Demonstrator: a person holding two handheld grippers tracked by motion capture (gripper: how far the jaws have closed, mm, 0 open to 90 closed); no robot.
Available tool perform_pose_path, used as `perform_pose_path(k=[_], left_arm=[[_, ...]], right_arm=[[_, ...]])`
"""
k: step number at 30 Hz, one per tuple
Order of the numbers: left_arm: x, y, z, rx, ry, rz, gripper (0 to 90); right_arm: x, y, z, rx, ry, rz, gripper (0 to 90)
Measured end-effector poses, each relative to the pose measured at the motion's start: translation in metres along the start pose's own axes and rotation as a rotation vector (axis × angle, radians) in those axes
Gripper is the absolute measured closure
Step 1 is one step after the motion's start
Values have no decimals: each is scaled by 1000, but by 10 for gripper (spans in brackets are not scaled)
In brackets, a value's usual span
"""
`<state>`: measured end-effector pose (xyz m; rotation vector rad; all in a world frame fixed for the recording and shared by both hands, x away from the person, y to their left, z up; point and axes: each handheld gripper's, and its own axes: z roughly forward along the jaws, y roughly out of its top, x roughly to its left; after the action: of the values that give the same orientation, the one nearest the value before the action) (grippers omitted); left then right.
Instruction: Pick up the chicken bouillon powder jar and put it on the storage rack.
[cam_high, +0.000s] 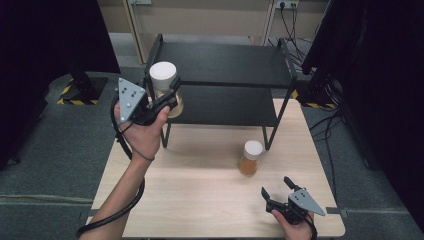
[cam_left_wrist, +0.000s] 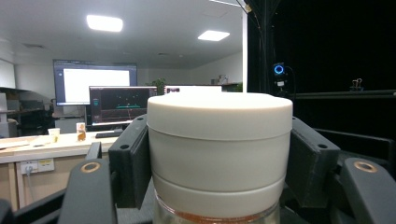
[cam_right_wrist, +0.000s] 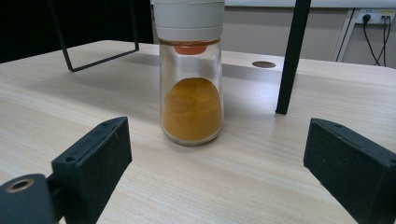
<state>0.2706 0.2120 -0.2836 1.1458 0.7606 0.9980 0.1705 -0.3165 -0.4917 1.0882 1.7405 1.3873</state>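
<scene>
My left gripper (cam_high: 169, 95) is shut on a glass jar with a white lid (cam_high: 163, 76), held in the air at the left end of the black two-tier shelf (cam_high: 225, 62). In the left gripper view both black pads clamp the sides of the white lid (cam_left_wrist: 219, 140), with amber contents just visible beneath. A second glass jar (cam_high: 250, 157) with a white lid and orange-yellow powder stands upright on the wooden table (cam_high: 200, 190). My right gripper (cam_high: 276, 187) rests low at the table's front right, open. The powder jar (cam_right_wrist: 191, 109) stands a little beyond its spread jaws.
The shelf stands on thin black legs at the back of the table; one leg (cam_right_wrist: 290, 56) rises just right of the powder jar. Dark curtains hang on both sides. Grey floor surrounds the table, with cables at the back right.
</scene>
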Motion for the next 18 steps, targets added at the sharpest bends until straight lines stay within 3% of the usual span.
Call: perform_pose_path(k=[8, 18], left_arm=[[5, 14, 12, 7, 23, 12, 341], [8, 25, 28, 9, 40, -1, 342]], right_arm=[[0, 0, 0, 0, 0, 0, 81], [0, 0, 0, 0, 0, -3, 81]])
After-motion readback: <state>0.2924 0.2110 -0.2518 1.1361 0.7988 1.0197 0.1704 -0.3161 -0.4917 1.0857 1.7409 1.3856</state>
